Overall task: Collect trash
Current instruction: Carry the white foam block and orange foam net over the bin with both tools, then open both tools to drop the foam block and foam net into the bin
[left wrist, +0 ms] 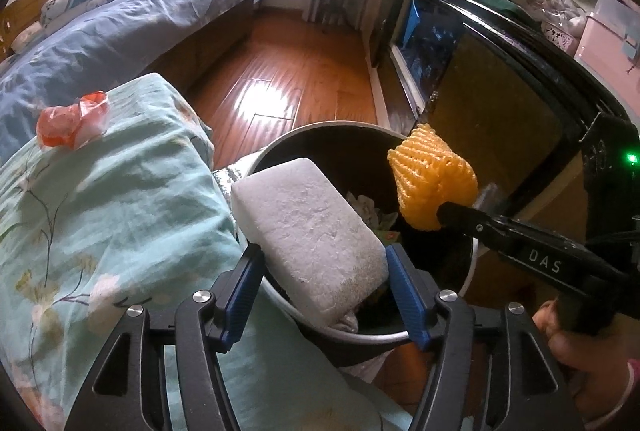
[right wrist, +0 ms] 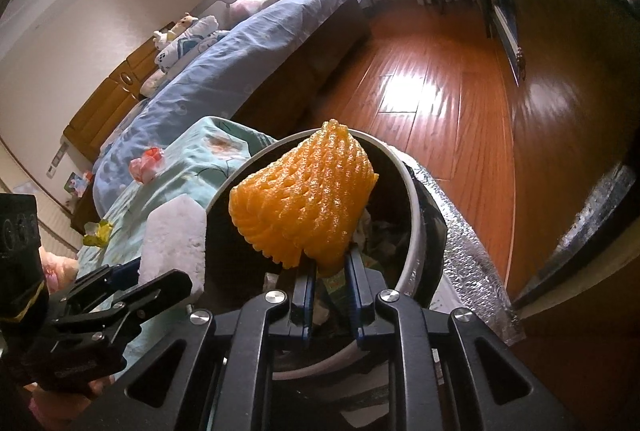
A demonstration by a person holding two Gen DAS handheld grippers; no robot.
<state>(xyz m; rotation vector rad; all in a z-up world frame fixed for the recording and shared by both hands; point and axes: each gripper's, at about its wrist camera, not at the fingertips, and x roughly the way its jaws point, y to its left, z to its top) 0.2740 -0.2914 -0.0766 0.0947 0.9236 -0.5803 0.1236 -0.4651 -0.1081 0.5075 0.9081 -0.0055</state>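
Two pieces of trash hang over the bin at once: the left tool is clamped wide on a white foam block, the right tool pinched nearly closed on an orange foam net. Both are light, so if released too near the rim they could glance off each other and land on the floor. An orange wrapper waits on the bed's quilt, near its far edge.

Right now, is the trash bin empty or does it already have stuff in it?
Not empty. Crumpled paper and wrappers lie inside the trash bin, though not up to its rim; how deep they go cannot be told.
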